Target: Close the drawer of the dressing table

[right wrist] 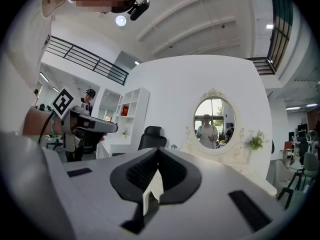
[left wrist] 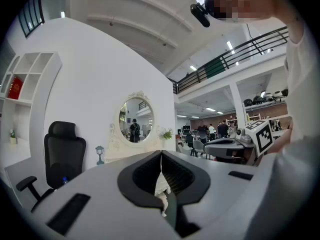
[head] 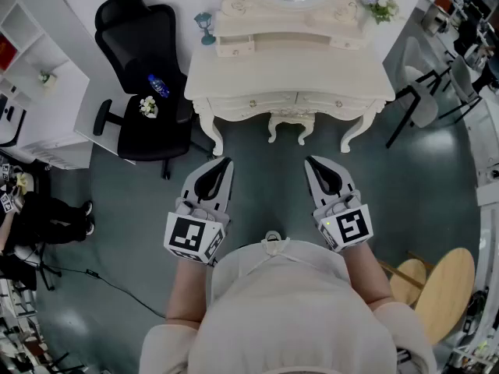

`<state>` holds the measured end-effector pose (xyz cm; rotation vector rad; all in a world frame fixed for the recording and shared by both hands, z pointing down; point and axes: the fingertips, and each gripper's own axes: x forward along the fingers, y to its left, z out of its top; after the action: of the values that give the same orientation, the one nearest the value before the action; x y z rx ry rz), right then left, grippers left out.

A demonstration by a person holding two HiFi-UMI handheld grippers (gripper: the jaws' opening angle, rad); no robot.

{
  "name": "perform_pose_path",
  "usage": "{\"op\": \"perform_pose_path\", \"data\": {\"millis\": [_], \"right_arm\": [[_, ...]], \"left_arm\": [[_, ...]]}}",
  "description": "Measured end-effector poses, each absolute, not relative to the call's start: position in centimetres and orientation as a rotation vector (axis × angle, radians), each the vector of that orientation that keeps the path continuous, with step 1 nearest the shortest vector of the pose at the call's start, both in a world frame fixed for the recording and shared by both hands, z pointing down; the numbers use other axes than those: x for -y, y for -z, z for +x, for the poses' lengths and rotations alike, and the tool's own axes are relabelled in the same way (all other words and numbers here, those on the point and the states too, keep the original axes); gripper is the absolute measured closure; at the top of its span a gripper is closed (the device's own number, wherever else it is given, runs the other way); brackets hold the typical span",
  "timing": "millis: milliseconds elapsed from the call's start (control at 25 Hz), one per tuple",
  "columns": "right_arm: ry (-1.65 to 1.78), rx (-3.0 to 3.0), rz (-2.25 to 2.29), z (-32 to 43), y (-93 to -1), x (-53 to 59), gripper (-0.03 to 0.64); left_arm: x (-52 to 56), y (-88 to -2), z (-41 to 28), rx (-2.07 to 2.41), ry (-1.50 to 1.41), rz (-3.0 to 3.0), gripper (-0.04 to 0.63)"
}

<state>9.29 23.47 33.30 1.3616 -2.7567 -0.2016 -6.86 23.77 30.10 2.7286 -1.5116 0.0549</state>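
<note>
Since left gripper (head: 225, 162) and right gripper (head: 310, 160) hang well short of the dressing table (head: 288, 80), jaws together and empty, step closer and press its upper drawer (head: 235, 46) squarely.

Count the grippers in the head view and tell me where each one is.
2. The left gripper is at lower left and the right gripper at lower right. They are side by side, short of the dressing table, both with jaws shut and empty.

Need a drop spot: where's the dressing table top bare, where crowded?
Bare: front strip of the dressing table, between its front edge and the mirror base, full width. Crowded: back corners, small lamp left, flowers right. Chair seat holds a bottle.
</note>
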Motion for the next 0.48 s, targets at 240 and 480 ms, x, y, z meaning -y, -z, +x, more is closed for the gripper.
{"op": "perform_pose_path", "data": {"millis": [240,480], "right_arm": [[0.205,2.761,1.360,9.7,-33.2,-22.8,0.615],[0.189,2.770,1.372,10.5,-33.3,-21.8,0.614]], "left_arm": [[-23.0,-30.1,-6.6,1.520,-0.046,2.745,0.577],[-22.2,-30.1,-6.0,1.523,-0.030,2.731,0.577]]}}
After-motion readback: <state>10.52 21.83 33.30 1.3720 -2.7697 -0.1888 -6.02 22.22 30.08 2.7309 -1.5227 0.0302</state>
